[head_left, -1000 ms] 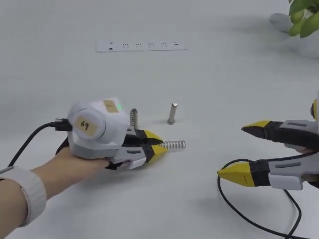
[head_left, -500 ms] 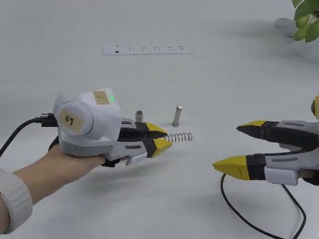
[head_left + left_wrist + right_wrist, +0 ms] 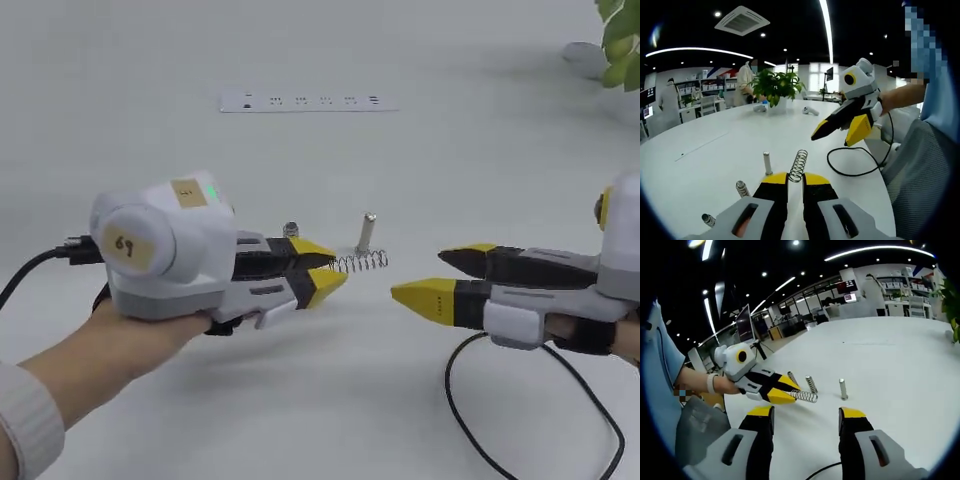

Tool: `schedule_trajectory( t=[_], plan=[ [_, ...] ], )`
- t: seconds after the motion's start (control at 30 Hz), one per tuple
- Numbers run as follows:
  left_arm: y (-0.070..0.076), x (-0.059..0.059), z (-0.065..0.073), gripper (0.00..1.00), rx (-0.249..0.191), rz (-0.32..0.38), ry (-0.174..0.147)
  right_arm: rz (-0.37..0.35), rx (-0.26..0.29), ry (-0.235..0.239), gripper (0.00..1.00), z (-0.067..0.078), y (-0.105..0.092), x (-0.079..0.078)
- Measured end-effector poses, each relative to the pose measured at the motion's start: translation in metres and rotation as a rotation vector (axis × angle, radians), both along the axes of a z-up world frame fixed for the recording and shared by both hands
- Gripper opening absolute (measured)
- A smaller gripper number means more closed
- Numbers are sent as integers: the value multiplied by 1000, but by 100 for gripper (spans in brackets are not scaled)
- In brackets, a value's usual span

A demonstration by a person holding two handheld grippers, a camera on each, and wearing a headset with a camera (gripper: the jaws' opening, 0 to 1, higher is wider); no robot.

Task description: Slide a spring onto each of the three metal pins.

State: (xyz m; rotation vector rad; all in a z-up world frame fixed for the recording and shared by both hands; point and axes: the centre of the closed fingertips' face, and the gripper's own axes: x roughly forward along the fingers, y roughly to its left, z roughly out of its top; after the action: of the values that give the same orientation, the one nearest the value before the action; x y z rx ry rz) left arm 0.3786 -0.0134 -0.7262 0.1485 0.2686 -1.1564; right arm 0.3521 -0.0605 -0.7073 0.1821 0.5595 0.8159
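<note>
My left gripper (image 3: 335,270) is shut on one end of a loose spring (image 3: 362,262), which sticks out level from its yellow tips, above the table. A bare metal pin (image 3: 367,232) stands upright just behind the spring's free end. Another pin carrying a spring (image 3: 291,230) peeks over the left gripper. In the left gripper view the held spring (image 3: 798,165) rises from the jaws, with the bare pin (image 3: 768,163) and two sprung pins (image 3: 742,188) to its left. My right gripper (image 3: 417,274) is open, its tips a short way right of the spring.
A white power strip (image 3: 308,101) lies at the back of the white table (image 3: 300,400). A potted plant (image 3: 622,35) stands at the far right corner. A black cable (image 3: 470,400) loops on the table under the right gripper.
The left gripper has lifted the spring off the table and carried it right, up to the bare pin. The right gripper has moved left, closer to the spring.
</note>
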Motion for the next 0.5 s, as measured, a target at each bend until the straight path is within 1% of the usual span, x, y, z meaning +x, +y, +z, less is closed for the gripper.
schedule_trajectory(
  t=[0.1,0.13,0.17,0.2,0.23,0.27,0.3,0.37,0.43,0.5],
  plan=[
    [0,1,6,3,-18,9,-7,-34,79,29,49,4,5,5],
    [0,1,8,3,-23,10,-7,-38,88,27,48,4,6,7],
    [0,1,9,3,-24,11,-8,-52,111,34,48,5,7,9],
    [0,1,11,3,-33,15,-9,-57,117,43,47,4,7,11],
    [0,0,12,3,-35,15,-9,-68,140,38,47,6,8,14],
    [-1,0,14,3,-41,18,-12,-76,165,50,46,8,9,15],
    [-1,0,15,3,-45,17,-12,-79,177,58,45,8,9,16],
    [-1,-1,17,3,-49,17,-16,-104,214,64,42,10,8,21],
    [-1,-1,18,3,-53,19,-18,-128,269,84,39,13,9,25],
    [0,0,19,3,-53,21,-20,-136,288,94,38,12,8,27]
  ],
)
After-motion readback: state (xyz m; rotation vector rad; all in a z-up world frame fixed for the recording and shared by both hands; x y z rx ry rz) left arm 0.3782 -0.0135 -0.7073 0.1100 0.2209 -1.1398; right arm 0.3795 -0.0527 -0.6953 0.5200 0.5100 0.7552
